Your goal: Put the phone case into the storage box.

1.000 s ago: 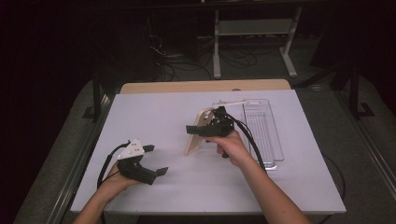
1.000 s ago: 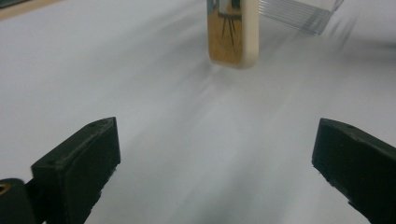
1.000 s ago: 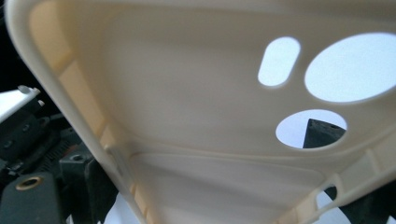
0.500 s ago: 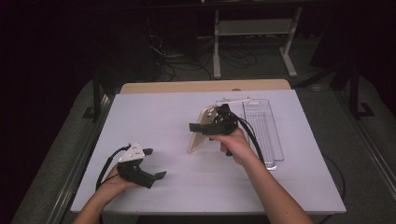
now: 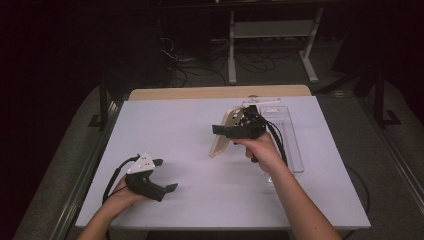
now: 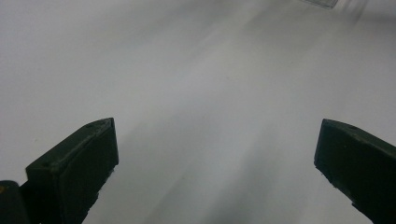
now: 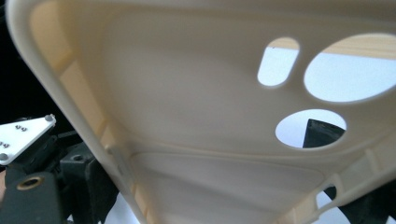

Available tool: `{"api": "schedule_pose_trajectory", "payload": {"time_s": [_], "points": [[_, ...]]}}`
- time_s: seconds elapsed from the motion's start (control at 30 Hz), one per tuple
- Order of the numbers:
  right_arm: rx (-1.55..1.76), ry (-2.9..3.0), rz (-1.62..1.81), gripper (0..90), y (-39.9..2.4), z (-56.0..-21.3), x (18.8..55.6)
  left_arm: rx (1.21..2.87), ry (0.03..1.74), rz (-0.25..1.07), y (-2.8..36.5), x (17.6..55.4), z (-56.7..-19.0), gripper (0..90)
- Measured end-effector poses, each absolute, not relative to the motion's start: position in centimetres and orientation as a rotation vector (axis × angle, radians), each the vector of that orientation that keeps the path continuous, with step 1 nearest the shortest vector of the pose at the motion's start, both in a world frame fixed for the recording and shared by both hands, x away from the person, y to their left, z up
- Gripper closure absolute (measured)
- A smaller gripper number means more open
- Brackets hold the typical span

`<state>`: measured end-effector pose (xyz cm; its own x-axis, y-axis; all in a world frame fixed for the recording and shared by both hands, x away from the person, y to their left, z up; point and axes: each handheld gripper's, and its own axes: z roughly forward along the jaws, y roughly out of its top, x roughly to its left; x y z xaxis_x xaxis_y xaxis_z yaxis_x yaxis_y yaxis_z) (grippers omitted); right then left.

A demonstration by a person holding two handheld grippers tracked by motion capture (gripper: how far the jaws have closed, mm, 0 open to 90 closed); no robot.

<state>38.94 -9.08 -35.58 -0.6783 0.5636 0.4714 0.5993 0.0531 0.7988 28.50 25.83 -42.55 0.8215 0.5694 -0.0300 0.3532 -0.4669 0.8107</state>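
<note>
While the left tool (image 5: 159,175) rests at seven o'clock on the desk (image 5: 170,125) with jaws spread wide, the right tool (image 5: 235,131) seemingly grips a cream phone case (image 7: 187,121), tilted, near centre, beside a clear tray (image 5: 290,145) at three o'clock.

phone case (image 7: 187,121): edges cut off (right gripper view) | clear tray (image 6: 322,3): blurred, cropped at top

A cream phone case (image 7: 196,121) seen from its hollow inner side, close up and tilted. Three cut-outs pierce its upper right; through the lowest, a black jaw tip shows. Left of the case, black gripper parts and a white plate (image 7: 23,135).
</note>
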Motion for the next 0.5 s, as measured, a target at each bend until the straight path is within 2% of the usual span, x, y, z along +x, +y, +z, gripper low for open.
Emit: {"api": "schedule_pose_trajectory", "payload": {"time_s": [0.5], "points": [[-1.358,-2.274,-1.743,9.6,-12.6,-33.9,39.4,2.123,0.665,0.324,25.6,28.5,-42.5,0.0]]}}
